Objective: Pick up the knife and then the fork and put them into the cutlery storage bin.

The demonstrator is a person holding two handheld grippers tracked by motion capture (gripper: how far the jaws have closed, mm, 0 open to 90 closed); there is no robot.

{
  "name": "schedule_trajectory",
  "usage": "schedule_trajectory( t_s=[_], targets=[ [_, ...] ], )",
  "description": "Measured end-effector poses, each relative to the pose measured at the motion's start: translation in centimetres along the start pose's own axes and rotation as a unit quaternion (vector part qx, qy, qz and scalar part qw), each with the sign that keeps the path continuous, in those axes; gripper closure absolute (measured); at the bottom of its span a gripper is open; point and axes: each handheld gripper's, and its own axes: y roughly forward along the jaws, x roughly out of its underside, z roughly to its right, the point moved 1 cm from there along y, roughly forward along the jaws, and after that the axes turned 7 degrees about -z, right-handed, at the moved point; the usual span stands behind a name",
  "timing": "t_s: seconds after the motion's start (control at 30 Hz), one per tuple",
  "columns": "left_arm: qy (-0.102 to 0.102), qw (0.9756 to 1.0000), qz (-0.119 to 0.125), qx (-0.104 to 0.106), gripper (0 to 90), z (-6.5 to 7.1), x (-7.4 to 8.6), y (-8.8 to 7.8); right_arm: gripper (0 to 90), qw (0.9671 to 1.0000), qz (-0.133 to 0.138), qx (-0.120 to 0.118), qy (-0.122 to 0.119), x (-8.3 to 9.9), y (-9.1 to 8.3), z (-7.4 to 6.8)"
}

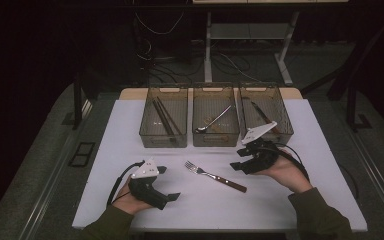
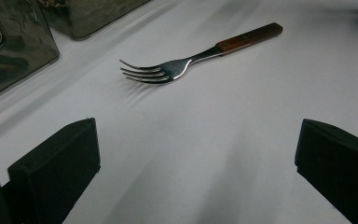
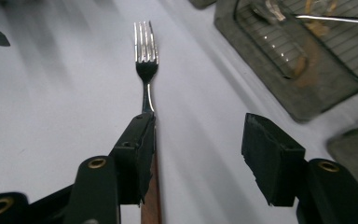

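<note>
A fork (image 1: 215, 176) with a brown wooden handle lies flat on the white table top (image 1: 300, 200), tines pointing to the far left. My left gripper (image 1: 167, 183) rests left of the fork and points at it, open and holding nothing. Seen from the left gripper view, the fork (image 2: 186, 63) lies well beyond the left gripper (image 2: 196, 158). My right gripper (image 1: 238, 159) hovers just right of the fork's handle end, open. In the right gripper view the fork (image 3: 145, 70) stretches away ahead, and its handle runs along the inner edge of the left jaw of the right gripper (image 3: 198, 149), unclamped.
Three clear bins stand in a row at the back: the left bin (image 1: 150, 139) holds chopsticks, the middle bin (image 1: 215, 141) a spoon, the right bin (image 1: 283, 120) a dark utensil. The spoon bin (image 3: 303, 100) lies close on the right gripper's right.
</note>
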Motion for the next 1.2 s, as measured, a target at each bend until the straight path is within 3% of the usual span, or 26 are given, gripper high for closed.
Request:
schedule_trajectory(
  t_s=[0.23,0.43,0.57,0.73,1.03,1.2],
  targets=[
    [0.001,1.0,-0.001,0.001,0.0,0.1,0.0,0.1,49.3,0.9985,-0.047,-0.006,-0.026,-1.4,1.9,-1.2],
    [-0.002,1.0,0.001,0.002,0.0,0.1,0.0,0.1,54.3,0.9944,-0.092,-0.012,-0.049,-2.6,3.7,-2.0],
    [-0.002,1.0,0.002,0.003,0.0,0.2,0.0,0.1,58.3,0.9884,-0.137,-0.01,-0.064,-3.0,5.0,-2.4],
    [-0.001,1.0,0.001,0.005,0.0,0.2,0.0,0.2,63.5,0.9827,-0.17,-0.018,-0.07,-3.1,6.0,-2.7],
    [0.0,1.0,0.0,0.005,0.0,0.2,0.0,0.2,69.4,0.9735,-0.214,-0.019,-0.08,-3.0,7.5,-2.9],
    [0.0,1.0,0.0,0.006,0.0,0.2,0.0,0.2,74.0,0.9698,-0.227,-0.005,-0.087,-3.2,8.0,-3.1]
  ],
)
